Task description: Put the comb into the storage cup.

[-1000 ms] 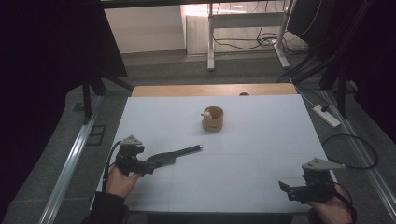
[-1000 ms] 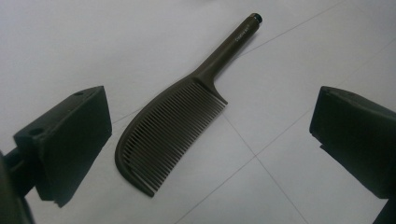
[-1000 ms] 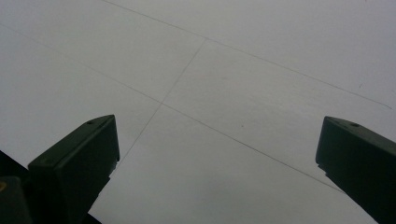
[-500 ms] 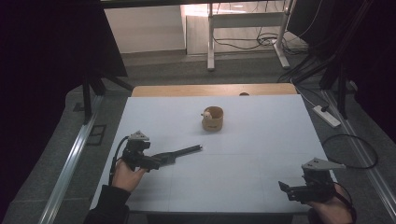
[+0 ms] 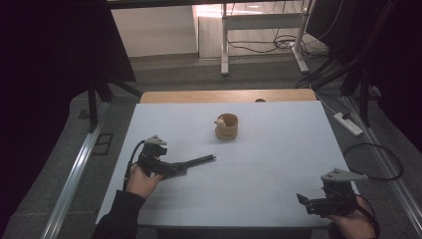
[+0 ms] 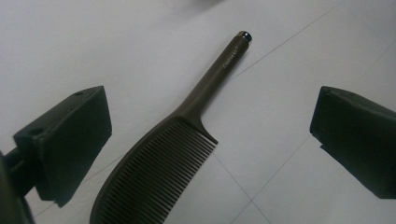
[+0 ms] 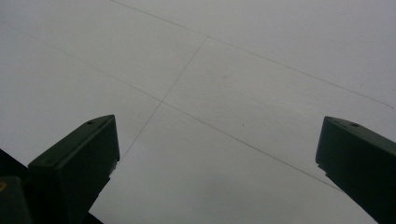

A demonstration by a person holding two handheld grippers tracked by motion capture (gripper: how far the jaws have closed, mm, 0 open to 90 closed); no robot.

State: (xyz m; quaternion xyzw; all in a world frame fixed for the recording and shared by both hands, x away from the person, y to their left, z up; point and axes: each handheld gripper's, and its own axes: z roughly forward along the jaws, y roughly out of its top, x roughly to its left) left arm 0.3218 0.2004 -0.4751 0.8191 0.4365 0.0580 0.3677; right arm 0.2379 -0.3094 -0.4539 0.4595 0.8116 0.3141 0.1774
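White tabletop (image 5: pixel 268 164) carries a dark plastic comb (image 5: pixel 191 163) lying flat, left of centre, under the left gripper (image 5: pixel 171 168); the right gripper (image 5: pixel 311 203) hovers near the right corner. Left gripper view: jaws wide, straddling the comb (image 6: pixel 173 163). Right gripper view: jaws wide over bare tabletop (image 7: pixel 224 93).

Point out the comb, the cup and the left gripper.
comb (image 6: pixel 159 177), left gripper view, on its teeth.
cup (image 5: pixel 227 130), high view, on its front wall.
left gripper (image 6: pixel 210 126), left gripper view, midway between its open jaws.
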